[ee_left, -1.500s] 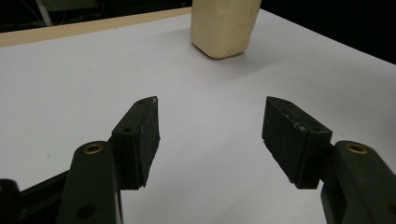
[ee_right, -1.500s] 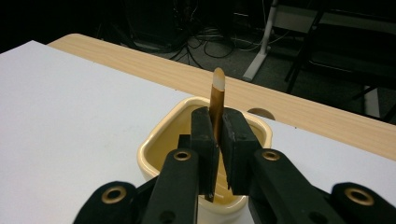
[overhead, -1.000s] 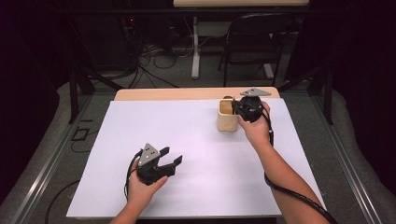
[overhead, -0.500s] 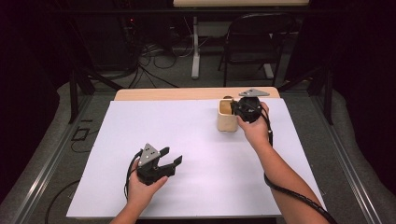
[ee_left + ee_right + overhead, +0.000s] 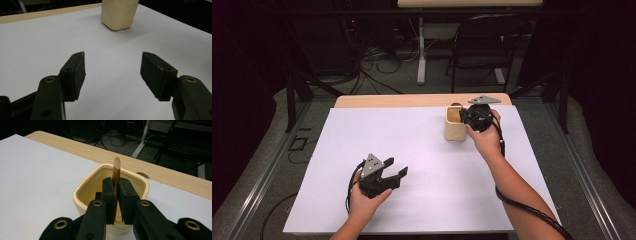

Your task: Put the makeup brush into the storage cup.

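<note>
Nearest, the left hand-held gripper (image 5: 393,174) hovers over the white surface (image 5: 422,150), jaws wide apart, empty. Farther back, the right hand-held gripper (image 5: 115,195) pinches a thin brown stick (image 5: 116,173) upright above the cream cup (image 5: 85,191).

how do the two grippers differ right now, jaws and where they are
The left gripper has its jaws spread wide with nothing between them, while the right gripper has its jaws shut on a thin brown stick. The left gripper sits low over bare white table cover near the person, whereas the right gripper is at the far side, over the cream cup. Both are black, hand-held, and carry a grey three-cornered plate.
</note>
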Motion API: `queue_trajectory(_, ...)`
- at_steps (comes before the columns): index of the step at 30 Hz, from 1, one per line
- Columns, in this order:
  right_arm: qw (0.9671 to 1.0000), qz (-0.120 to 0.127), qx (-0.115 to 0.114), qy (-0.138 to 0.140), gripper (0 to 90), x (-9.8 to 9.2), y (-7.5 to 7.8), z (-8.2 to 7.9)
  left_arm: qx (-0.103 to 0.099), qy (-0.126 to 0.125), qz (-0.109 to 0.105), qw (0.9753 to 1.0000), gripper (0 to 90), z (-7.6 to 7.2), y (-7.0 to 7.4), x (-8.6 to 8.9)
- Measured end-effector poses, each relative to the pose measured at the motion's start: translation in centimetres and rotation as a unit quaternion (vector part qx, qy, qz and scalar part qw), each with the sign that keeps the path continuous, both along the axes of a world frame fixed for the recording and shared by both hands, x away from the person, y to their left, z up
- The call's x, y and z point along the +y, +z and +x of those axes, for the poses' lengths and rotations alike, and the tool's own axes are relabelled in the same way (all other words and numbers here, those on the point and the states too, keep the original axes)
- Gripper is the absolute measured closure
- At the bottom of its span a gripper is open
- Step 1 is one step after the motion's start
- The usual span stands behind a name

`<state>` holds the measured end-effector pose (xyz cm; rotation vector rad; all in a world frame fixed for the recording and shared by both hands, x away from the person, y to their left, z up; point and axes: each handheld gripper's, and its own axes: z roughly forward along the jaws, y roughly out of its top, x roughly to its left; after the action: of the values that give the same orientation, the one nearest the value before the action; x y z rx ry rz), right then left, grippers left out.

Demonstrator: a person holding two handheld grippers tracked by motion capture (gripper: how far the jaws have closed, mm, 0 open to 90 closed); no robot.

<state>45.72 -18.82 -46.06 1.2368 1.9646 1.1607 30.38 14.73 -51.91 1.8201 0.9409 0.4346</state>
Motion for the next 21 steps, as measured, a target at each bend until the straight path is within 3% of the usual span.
queue_trajectory(11,0.9999,-0.004,0.008,0.005,82.6,0.19,-0.30,0.17,0.001,0.004,-0.001,1.0000,37.0,-0.09,-0.03,0.21)
queue_trajectory(18,0.9999,0.007,0.006,0.009,70.4,0.18,-0.32,0.08,0.001,0.003,-0.001,1.0000,37.0,-0.07,-0.01,0.21)
queue_trajectory(21,0.9999,0.012,0.000,0.008,58.5,0.12,-0.33,0.05,0.001,0.003,0.000,1.0000,37.0,-0.08,0.02,0.22)
